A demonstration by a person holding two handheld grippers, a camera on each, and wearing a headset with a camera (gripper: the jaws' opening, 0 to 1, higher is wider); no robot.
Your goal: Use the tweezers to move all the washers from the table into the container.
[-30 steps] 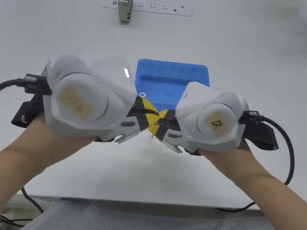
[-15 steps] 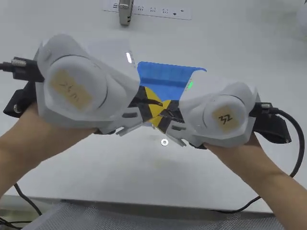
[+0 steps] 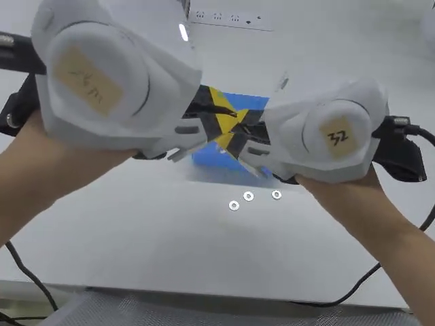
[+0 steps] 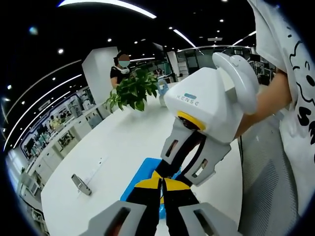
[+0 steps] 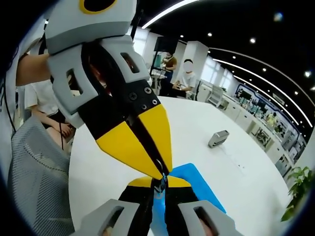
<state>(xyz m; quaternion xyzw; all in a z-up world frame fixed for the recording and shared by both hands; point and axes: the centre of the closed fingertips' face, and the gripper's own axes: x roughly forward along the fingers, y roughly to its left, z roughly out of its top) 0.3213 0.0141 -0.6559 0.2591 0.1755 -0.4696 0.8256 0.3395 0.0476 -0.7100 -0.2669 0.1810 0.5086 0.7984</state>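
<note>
Your left tool has its yellow-tipped jaws pressed together, with no gap showing between them. Your right tool is the same, its jaws drawn in to a thin slit. The two tools meet tip to tip above the near side of the blue container, the left reaching in from one side and the right from the other. In the right gripper view a small dark sliver sits where the tips touch. It is too small to make out, so you cannot tell whether either tool is pinching anything.

The container rests flat on the white bench, partly hidden behind both tools. Three washers lie on the bench just in front of the container, on your side of it and outside its rim. They form a loose row, close together but not touching.

Your left hand and right hand grip the white tool bodies to either side of the container. Beyond its far side a power strip lies on the bench. In the left gripper view a small grey block stands past the container, and a leafy plant stands farther off.
</note>
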